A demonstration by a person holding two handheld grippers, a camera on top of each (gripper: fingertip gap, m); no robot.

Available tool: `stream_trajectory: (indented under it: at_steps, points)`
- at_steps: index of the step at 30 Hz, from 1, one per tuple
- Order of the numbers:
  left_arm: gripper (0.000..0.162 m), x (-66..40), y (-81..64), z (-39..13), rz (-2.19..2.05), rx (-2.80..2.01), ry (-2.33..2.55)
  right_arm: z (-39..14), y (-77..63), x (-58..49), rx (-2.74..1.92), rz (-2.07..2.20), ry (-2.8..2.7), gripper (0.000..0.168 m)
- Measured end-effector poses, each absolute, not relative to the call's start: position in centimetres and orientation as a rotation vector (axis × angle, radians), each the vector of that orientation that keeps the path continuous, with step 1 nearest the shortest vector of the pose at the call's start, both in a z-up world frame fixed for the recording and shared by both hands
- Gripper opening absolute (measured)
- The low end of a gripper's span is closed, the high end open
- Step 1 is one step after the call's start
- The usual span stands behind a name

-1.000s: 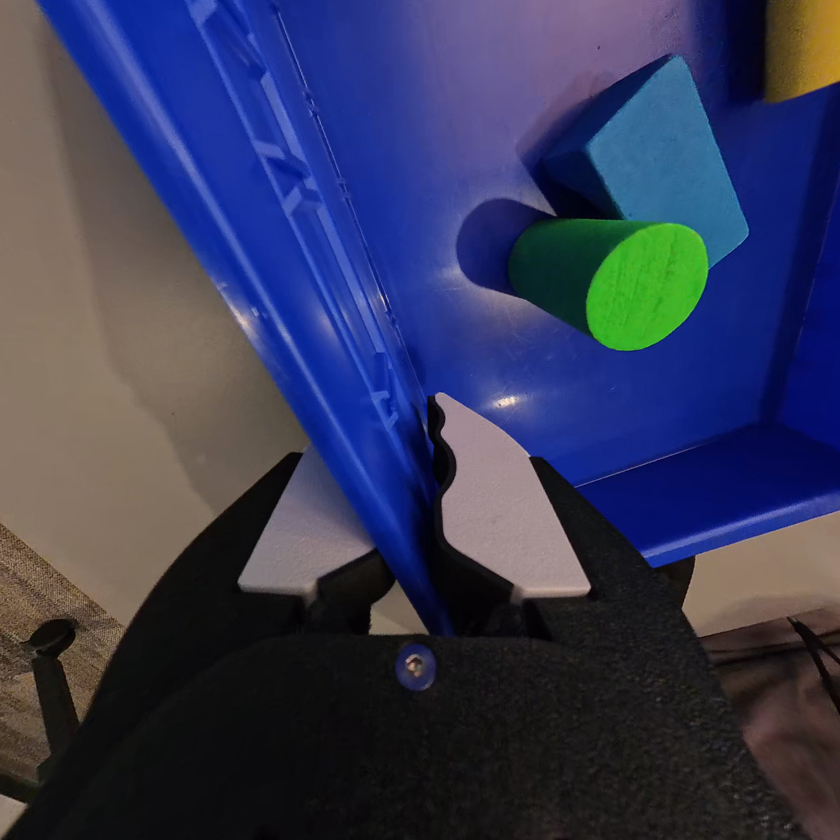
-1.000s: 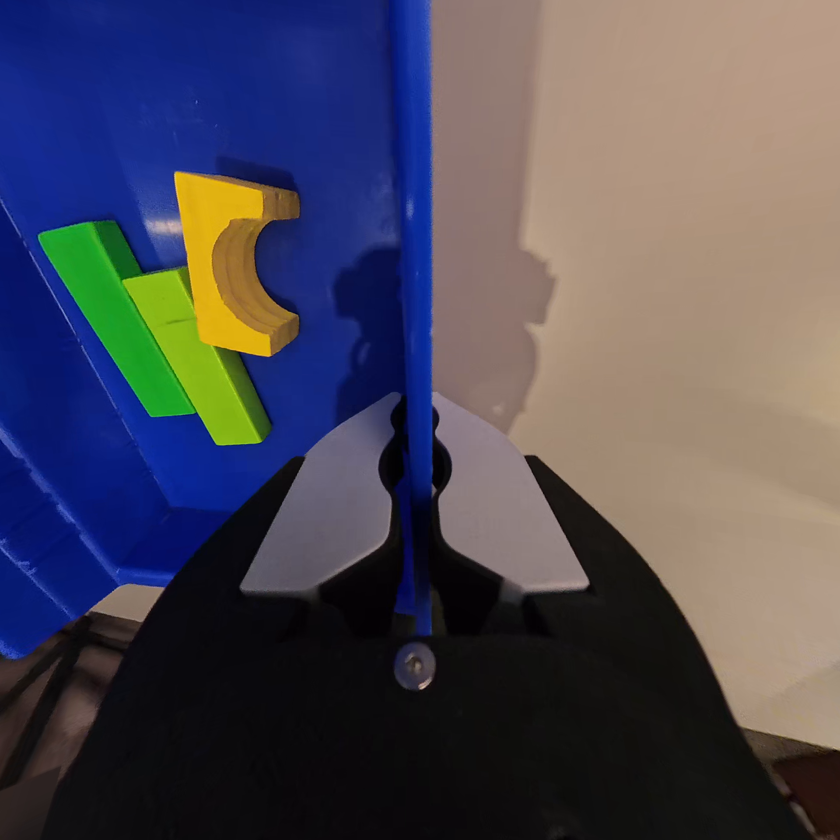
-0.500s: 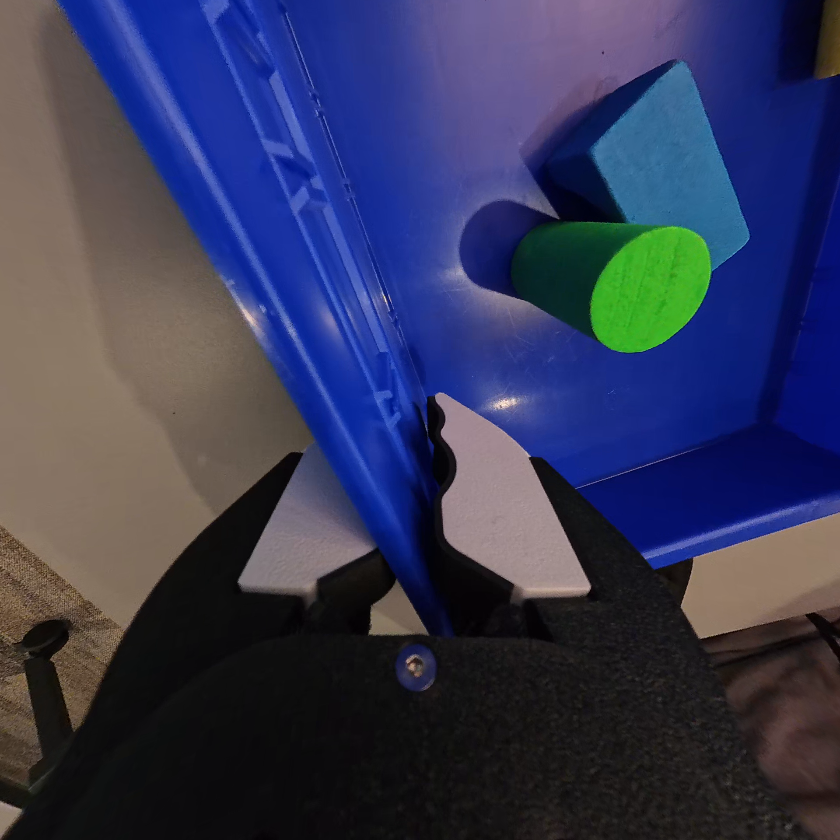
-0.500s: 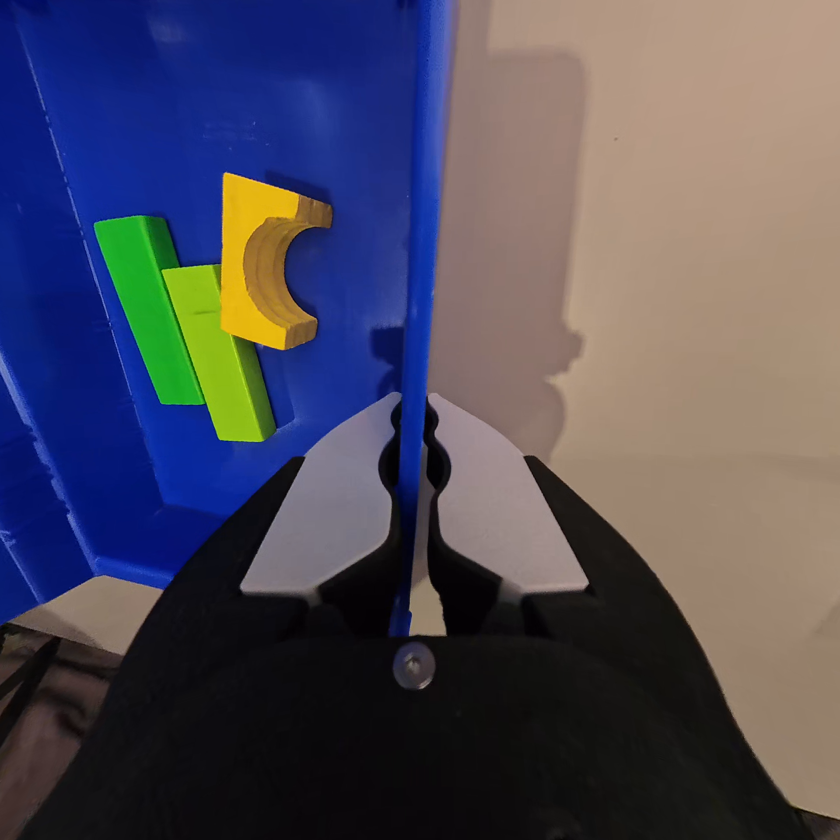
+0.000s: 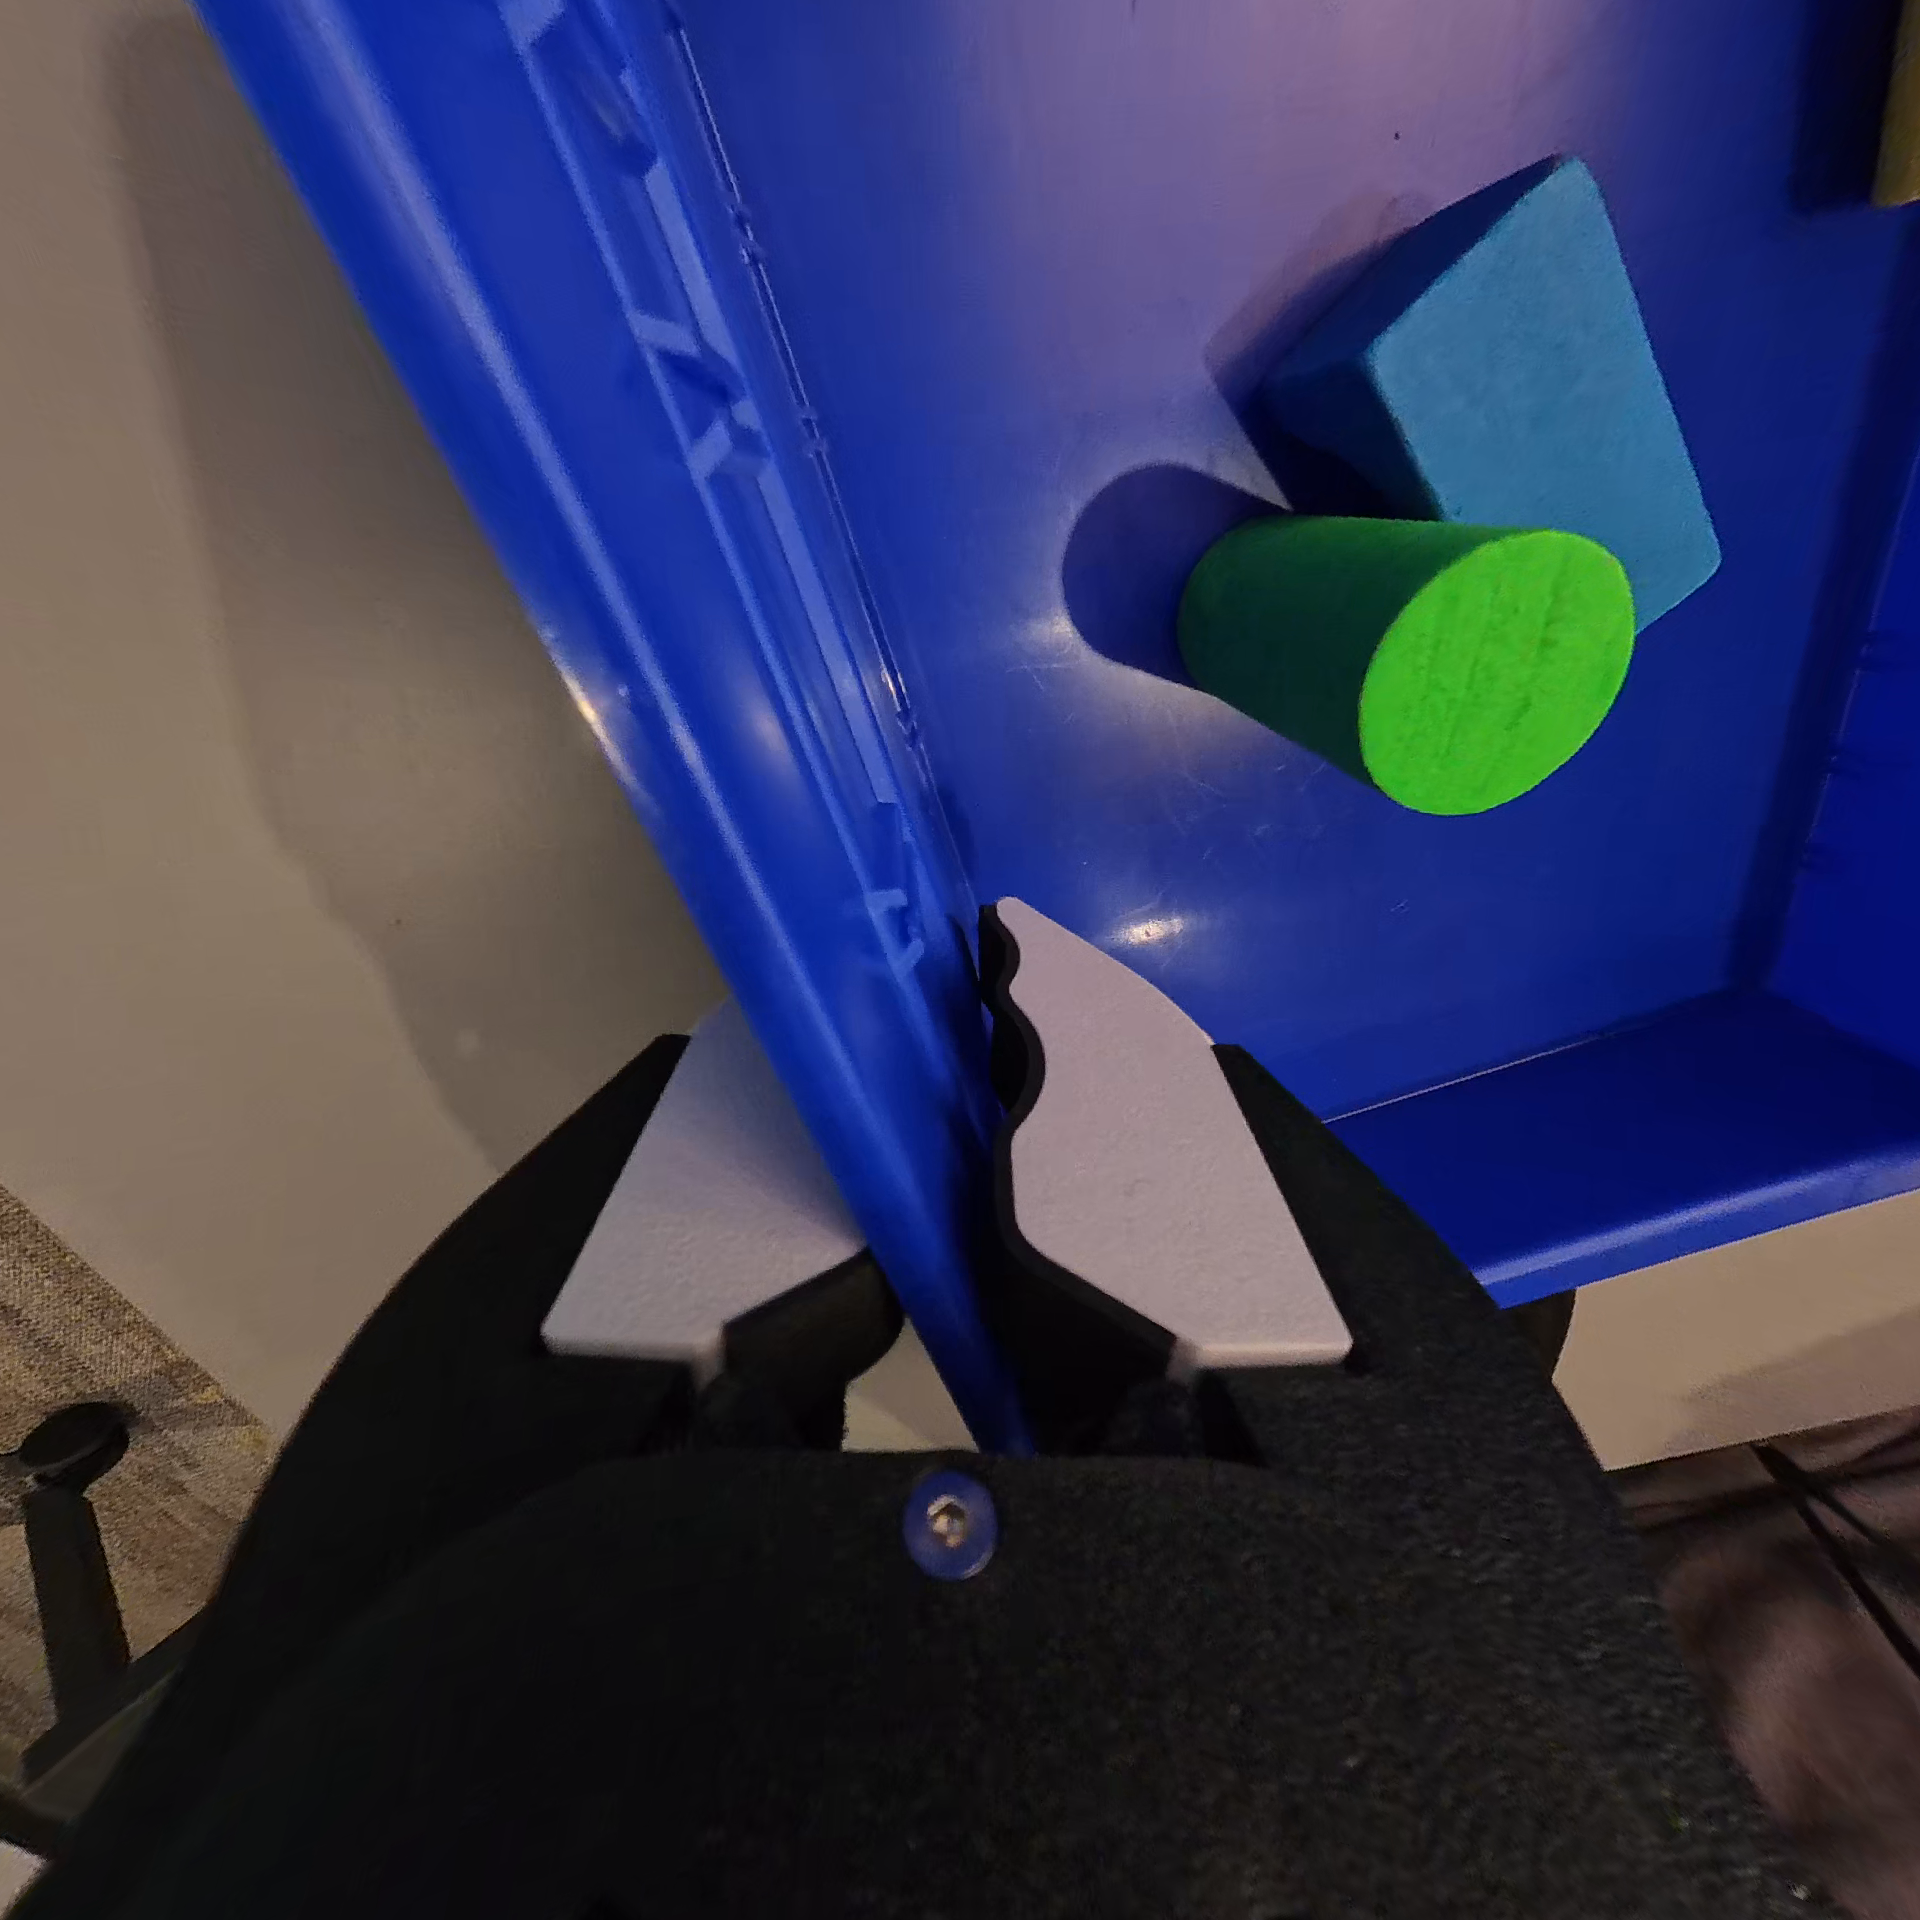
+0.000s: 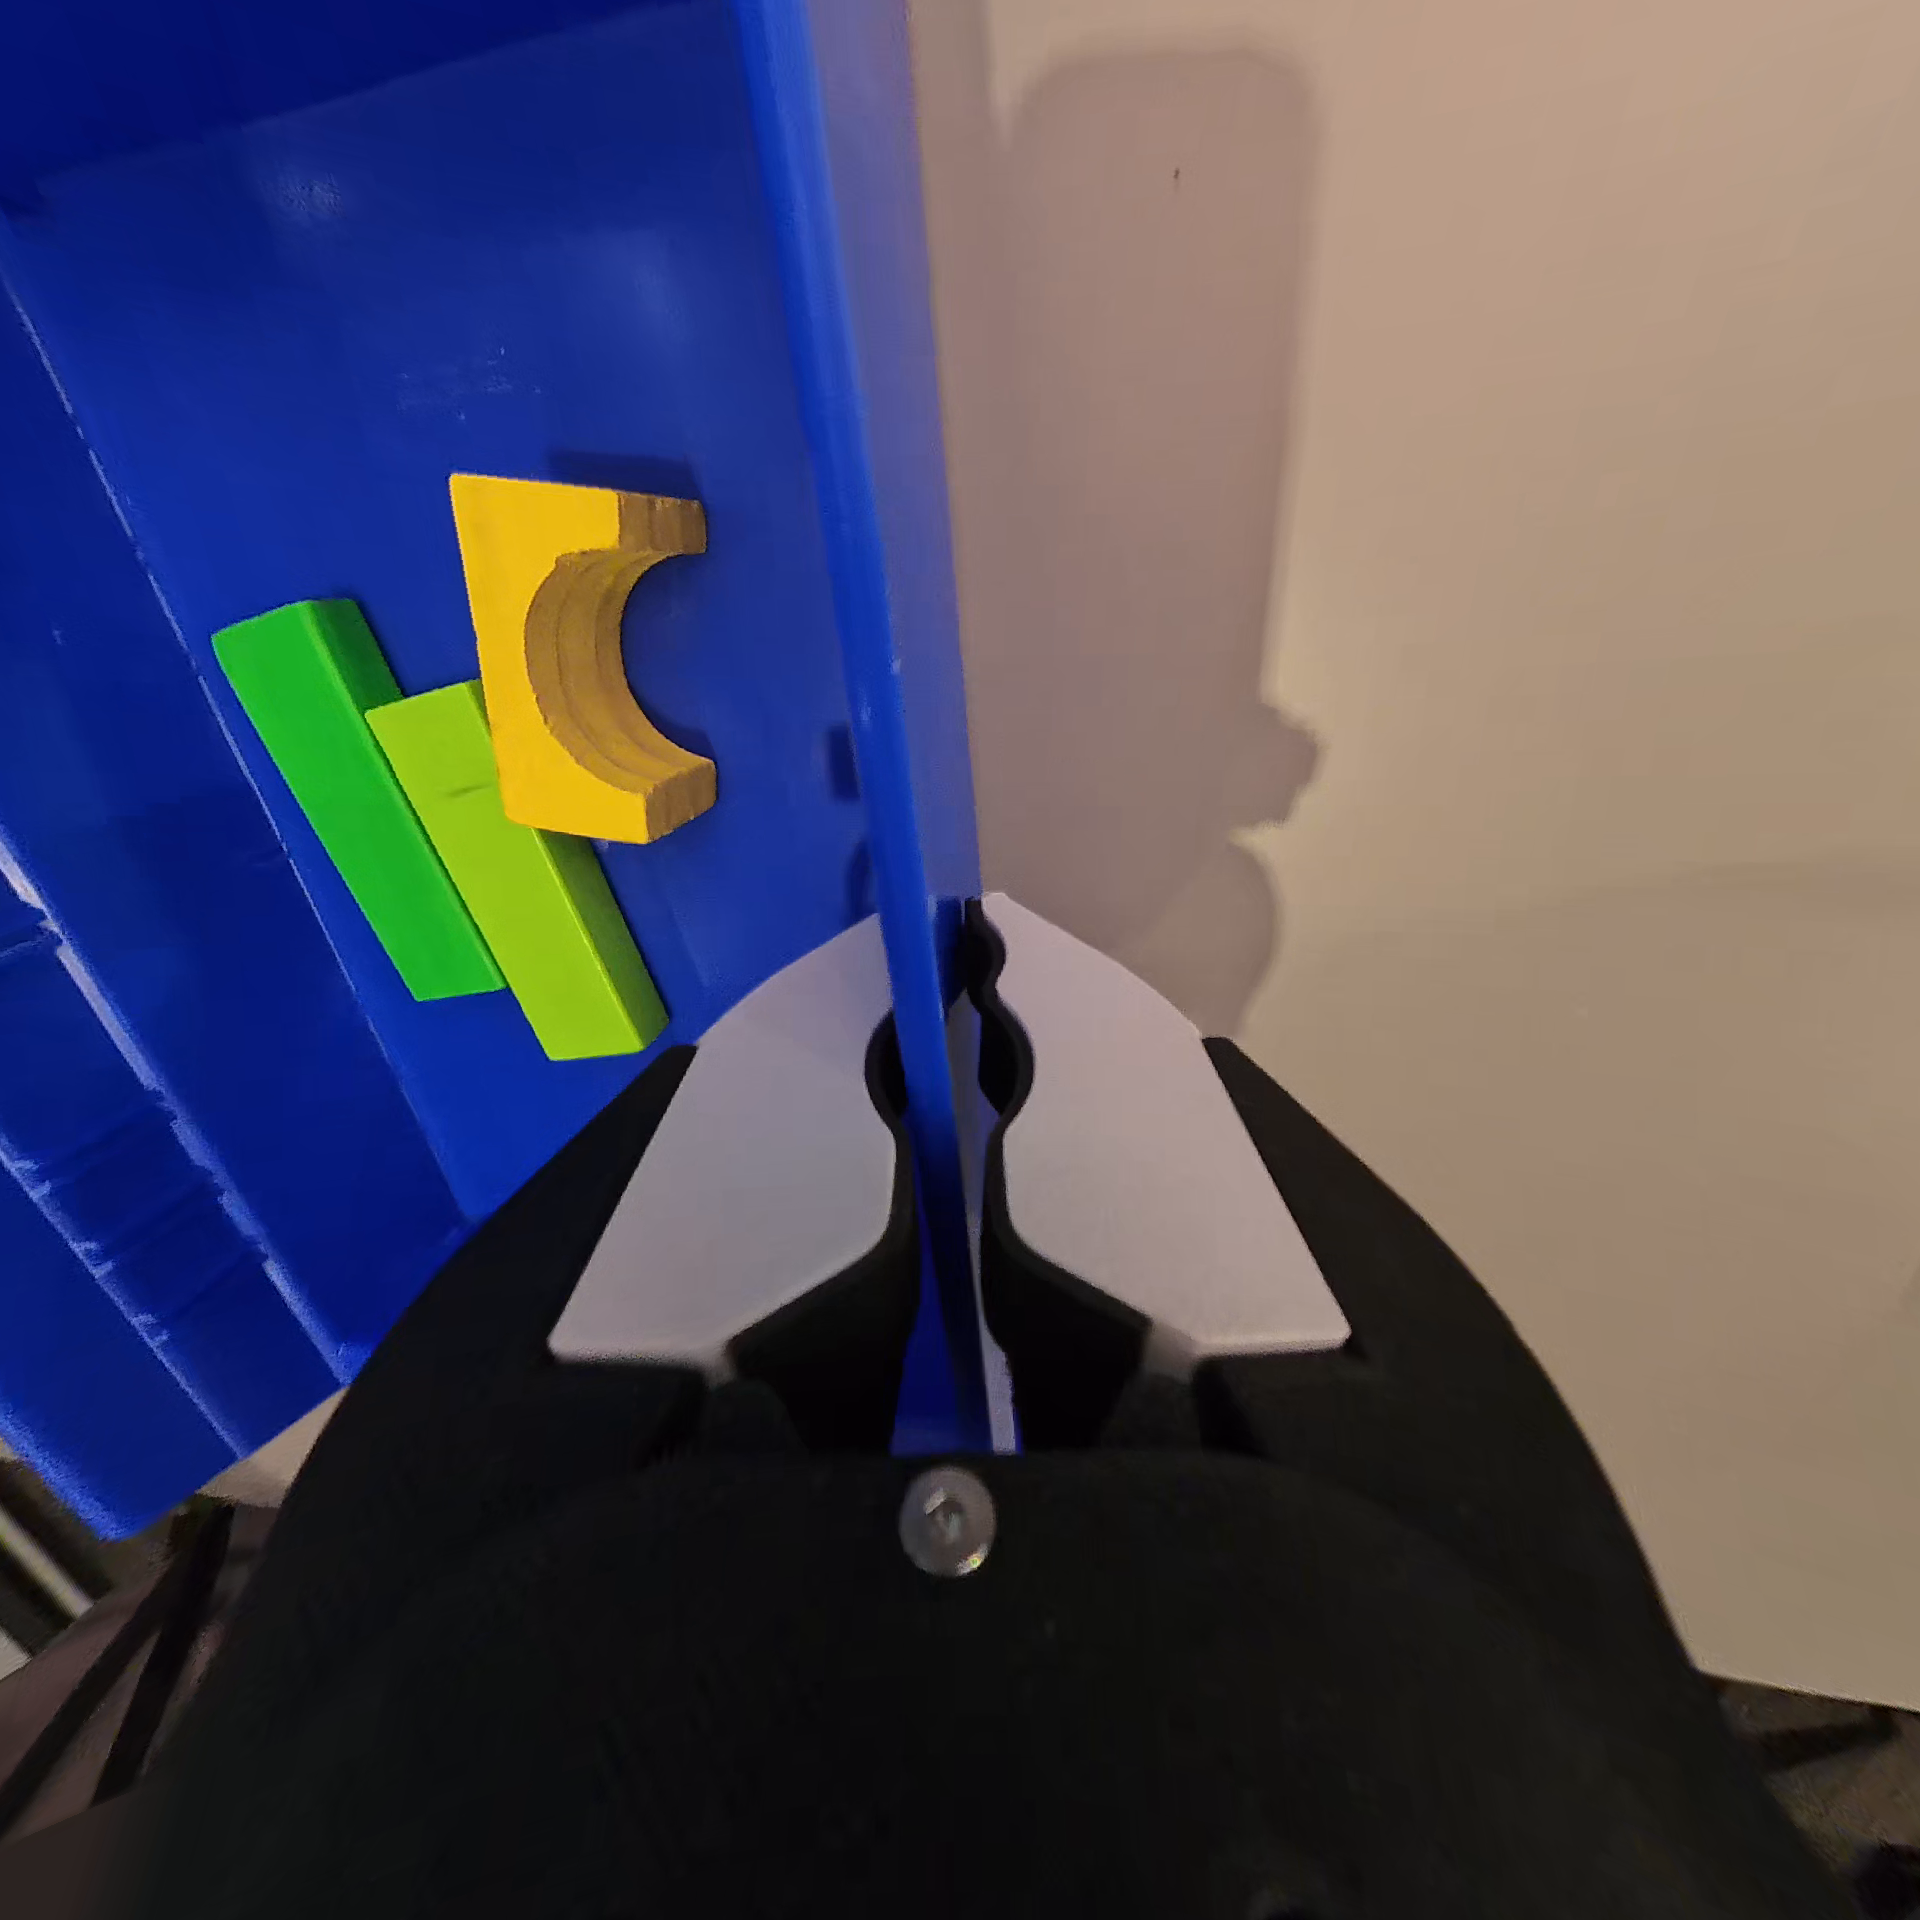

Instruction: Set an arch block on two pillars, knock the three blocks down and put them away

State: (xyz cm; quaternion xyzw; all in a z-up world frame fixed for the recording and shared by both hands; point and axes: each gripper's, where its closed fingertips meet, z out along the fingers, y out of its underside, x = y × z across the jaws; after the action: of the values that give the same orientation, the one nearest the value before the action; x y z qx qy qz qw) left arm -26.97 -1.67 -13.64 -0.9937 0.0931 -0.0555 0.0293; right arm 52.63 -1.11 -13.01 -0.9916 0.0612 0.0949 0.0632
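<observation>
Yellow arch block (image 6: pixel 540 665) in blue bin (image 6: pixel 312 312), left of right claw (image 6: pixel 951 935)

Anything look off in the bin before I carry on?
Nothing damaged or spilled. Each hand-held gripper, left and right, is shut on a side wall of the blue bin. Inside, the yellow arch block lies overlapping two green bars; a green cylinder touches a blue wedge. Untidy, not wrong.
</observation>
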Motion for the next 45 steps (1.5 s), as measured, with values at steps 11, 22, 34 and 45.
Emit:
stream_trajectory:
  at_steps: [11, 22, 34, 45]
  points:
    - [0.025, -27.4, -0.9, -11.8, -0.223, -2.939, 0.243, -9.5, 0.0, 53.2, -2.794, 0.302, 0.263, 0.016]
    - [0.024, -27.4, -0.9, -12.2, -0.192, -2.956, 0.28, -11.1, -0.1, 53.1, -2.847, 0.284, 0.23, 0.016]
    - [0.015, -28.3, 1.3, -10.7, -0.141, -2.819, 0.21, -9.4, 0.2, 53.3, -2.784, 0.259, 0.204, 0.016]
    - [0.035, -22.7, 2.1, 3.8, -0.328, -2.121, 0.426, 10.9, 2.4, 49.2, -1.791, -0.084, -0.174, 0.027]
